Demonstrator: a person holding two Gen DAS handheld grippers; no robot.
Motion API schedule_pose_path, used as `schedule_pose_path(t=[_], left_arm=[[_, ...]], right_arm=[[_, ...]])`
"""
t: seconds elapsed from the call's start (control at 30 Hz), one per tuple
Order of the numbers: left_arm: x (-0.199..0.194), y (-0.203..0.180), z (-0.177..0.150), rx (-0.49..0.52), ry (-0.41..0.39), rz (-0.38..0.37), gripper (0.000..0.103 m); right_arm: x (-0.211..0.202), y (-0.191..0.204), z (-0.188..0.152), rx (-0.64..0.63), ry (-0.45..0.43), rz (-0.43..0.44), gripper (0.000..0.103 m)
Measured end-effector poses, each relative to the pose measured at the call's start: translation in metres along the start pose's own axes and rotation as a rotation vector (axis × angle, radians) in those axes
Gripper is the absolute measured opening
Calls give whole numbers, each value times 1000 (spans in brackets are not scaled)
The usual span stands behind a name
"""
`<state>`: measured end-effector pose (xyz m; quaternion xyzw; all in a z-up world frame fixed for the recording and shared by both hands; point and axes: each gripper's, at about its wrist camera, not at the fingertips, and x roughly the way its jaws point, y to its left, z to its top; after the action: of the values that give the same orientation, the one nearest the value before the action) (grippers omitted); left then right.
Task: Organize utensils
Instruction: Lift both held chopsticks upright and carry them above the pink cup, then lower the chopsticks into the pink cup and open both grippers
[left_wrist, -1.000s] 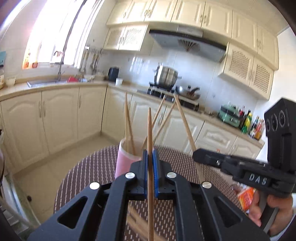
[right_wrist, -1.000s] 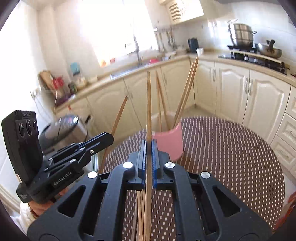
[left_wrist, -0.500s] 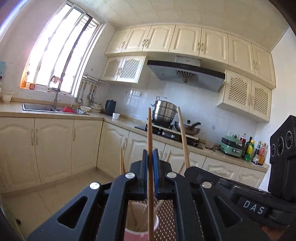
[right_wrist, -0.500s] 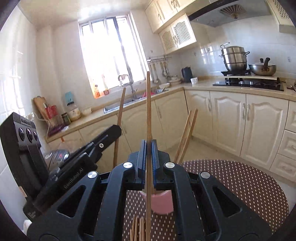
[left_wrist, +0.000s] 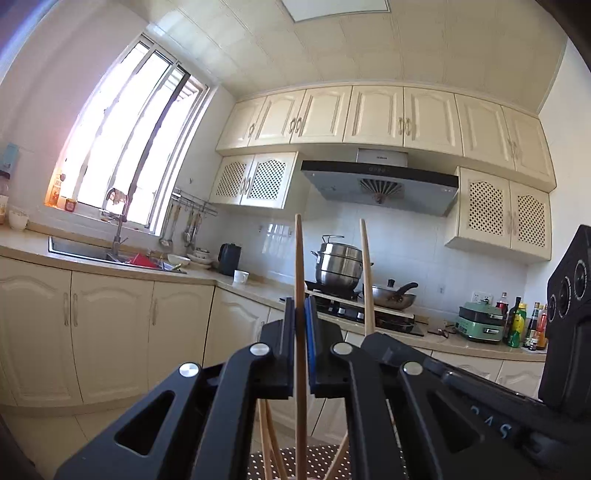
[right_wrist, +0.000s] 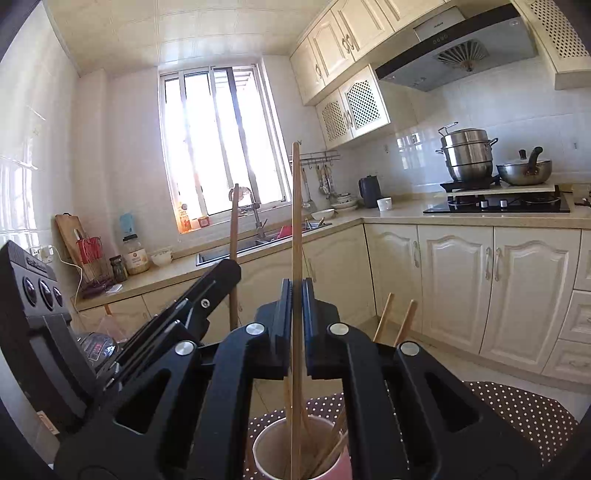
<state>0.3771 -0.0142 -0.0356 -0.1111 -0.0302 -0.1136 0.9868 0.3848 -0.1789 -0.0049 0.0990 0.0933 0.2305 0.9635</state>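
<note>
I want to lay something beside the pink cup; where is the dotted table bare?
In the right wrist view, the dotted tablecloth right of the pink cup shows bare. The cup itself is crowded with chopsticks, and both grippers hang over it.

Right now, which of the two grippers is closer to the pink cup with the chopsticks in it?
Right, as far as these views show. The right gripper is directly above the pink cup, its chopstick reaching inside. The left gripper holds another chopstick alongside; its view doesn't show the cup.
</note>
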Motion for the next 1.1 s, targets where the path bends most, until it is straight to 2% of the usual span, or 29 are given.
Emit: schedule_pose_path(t=[0.17, 0.47, 1.1], left_arm=[[2, 6, -7, -4, -19, 4, 6], [-2, 17, -26, -17, 23, 12, 6], [-45, 22, -39, 16, 142, 50, 6]], right_arm=[[7, -3, -5, 4, -15, -2, 6], [6, -9, -23, -7, 3, -3, 6], [-50, -18, -46, 3, 61, -50, 6]])
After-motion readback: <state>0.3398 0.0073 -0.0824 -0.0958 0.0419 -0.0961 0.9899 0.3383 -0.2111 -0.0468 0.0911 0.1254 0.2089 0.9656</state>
